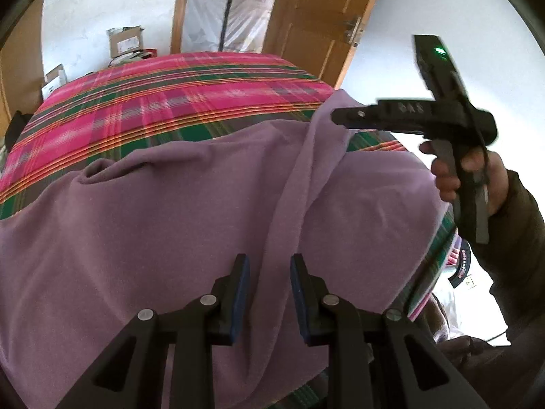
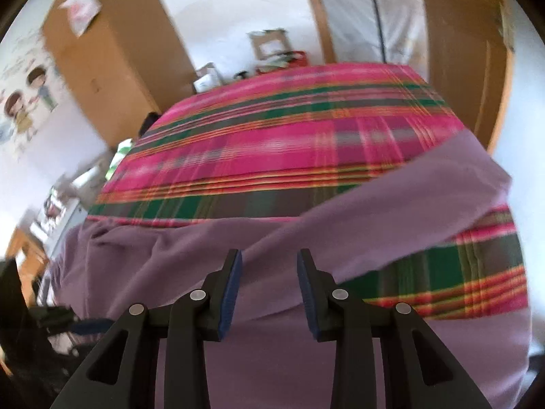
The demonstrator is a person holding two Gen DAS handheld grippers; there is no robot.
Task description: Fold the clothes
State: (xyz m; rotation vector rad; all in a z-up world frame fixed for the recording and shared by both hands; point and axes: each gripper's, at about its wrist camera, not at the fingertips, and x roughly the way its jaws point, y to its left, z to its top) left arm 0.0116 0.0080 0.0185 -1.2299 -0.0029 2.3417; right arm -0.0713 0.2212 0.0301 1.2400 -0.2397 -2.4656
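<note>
My left claw (image 1: 269,293) hangs over the cloth (image 1: 170,238), its jaws a narrow gap apart, and nothing is between the blue pads (image 1: 242,293). The pads do not press on the fabric; I see the purple cloth through the gap, below them.

My right claw (image 2: 269,293) has its jaws a little wider, also with nothing between them. In the left view I see the same claw (image 1: 354,117) from the side, held by my right hand (image 1: 466,177), above the far right part of the cloth. A green light (image 1: 439,49) shines on its body.

The cloth is purple and lies spread on the bed (image 1: 170,102), over the near edge and the near right corner of it. One long fold (image 1: 306,170) runs from the near edge toward the far right. The bed has a pink and green checked cover; its far half is bare.

Behind the bed there is a wooden door (image 1: 316,24) and some boxes (image 1: 126,41) by the wall. The right view is blurred.
</note>
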